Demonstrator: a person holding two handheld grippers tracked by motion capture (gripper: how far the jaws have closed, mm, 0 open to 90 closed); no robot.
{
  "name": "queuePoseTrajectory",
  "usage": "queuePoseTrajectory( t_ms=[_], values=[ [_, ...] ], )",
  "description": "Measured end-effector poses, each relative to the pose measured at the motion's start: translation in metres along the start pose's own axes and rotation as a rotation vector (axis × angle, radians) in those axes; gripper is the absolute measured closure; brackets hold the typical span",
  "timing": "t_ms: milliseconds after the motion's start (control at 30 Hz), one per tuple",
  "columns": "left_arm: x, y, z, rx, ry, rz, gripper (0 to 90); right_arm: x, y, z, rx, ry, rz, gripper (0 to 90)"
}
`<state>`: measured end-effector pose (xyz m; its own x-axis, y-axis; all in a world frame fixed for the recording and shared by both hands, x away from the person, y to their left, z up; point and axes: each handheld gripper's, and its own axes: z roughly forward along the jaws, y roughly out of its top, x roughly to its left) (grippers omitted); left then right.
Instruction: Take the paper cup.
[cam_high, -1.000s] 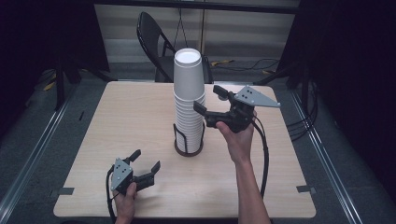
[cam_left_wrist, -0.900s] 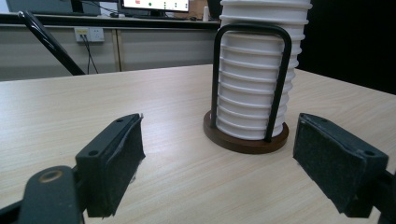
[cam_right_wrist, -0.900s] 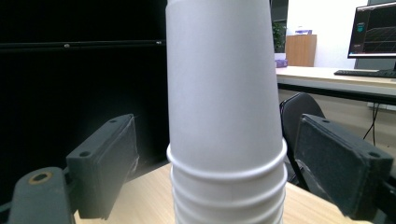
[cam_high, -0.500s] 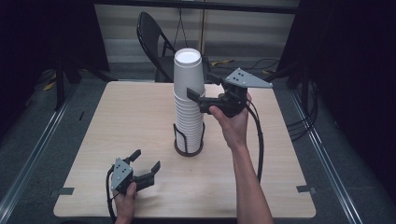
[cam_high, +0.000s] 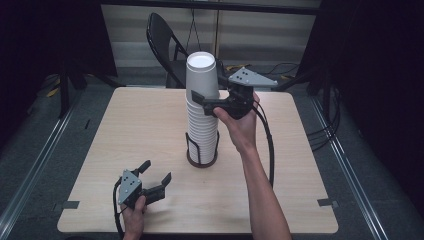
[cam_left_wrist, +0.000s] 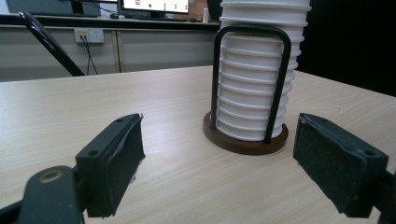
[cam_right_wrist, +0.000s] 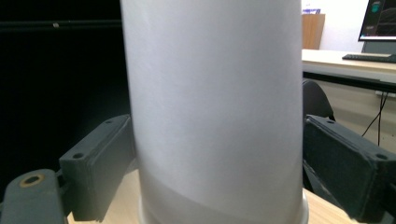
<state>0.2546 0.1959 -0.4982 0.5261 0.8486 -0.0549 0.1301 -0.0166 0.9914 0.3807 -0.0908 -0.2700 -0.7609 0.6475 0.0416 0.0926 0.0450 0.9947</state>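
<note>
The stack of paper cups (cam_high: 202, 107) is plain white, unpatterned. Around its foot, the wire holder (cam_left_wrist: 249, 79) is black on a dark brown round base (cam_left_wrist: 245, 142). Beneath that, the table (cam_high: 150, 125) shows pale wood grain. Behind the stack stands a black folding chair (cam_high: 162, 42). Both grippers (cam_high: 150, 181) (cam_high: 210, 95) near it are black with grey plates.
</note>
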Motion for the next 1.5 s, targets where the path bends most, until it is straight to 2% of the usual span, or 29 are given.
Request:
queuePoseTrajectory(
  t_ms=[233, 367, 800, 900, 967, 1300, 1500],
  values=[
    [0.000, 0.000, 0.000, -0.002, -0.001, -0.001, 16.0, -0.001, 0.001, 0.016, 0.038, 0.002, 0.004, 9.9],
    [0.000, 0.000, 0.000, -0.002, -0.003, -0.001, 16.0, 0.000, -0.001, 0.022, 0.061, -0.018, -0.012, 10.1],
    [0.000, 0.000, 0.000, -0.001, -0.003, 0.000, 16.0, 0.001, 0.000, 0.024, 0.071, -0.024, -0.030, 11.7],
    [0.000, 0.000, 0.000, 0.000, -0.002, 0.002, 16.1, 0.000, 0.000, 0.024, 0.068, -0.024, -0.027, 12.1],
    [0.000, 0.000, 0.000, 0.000, -0.004, 0.001, 16.0, 0.000, 0.004, 0.022, 0.042, -0.031, -0.027, 12.3],
    [0.000, 0.000, 0.000, 0.000, -0.002, 0.003, 16.0, -0.001, 0.015, 0.019, 0.016, -0.023, -0.018, 13.0],
    [0.000, 0.000, 0.000, -0.001, 0.000, 0.006, 16.0, 0.000, 0.023, 0.018, 0.000, -0.028, -0.035, 13.1]
  ],
)
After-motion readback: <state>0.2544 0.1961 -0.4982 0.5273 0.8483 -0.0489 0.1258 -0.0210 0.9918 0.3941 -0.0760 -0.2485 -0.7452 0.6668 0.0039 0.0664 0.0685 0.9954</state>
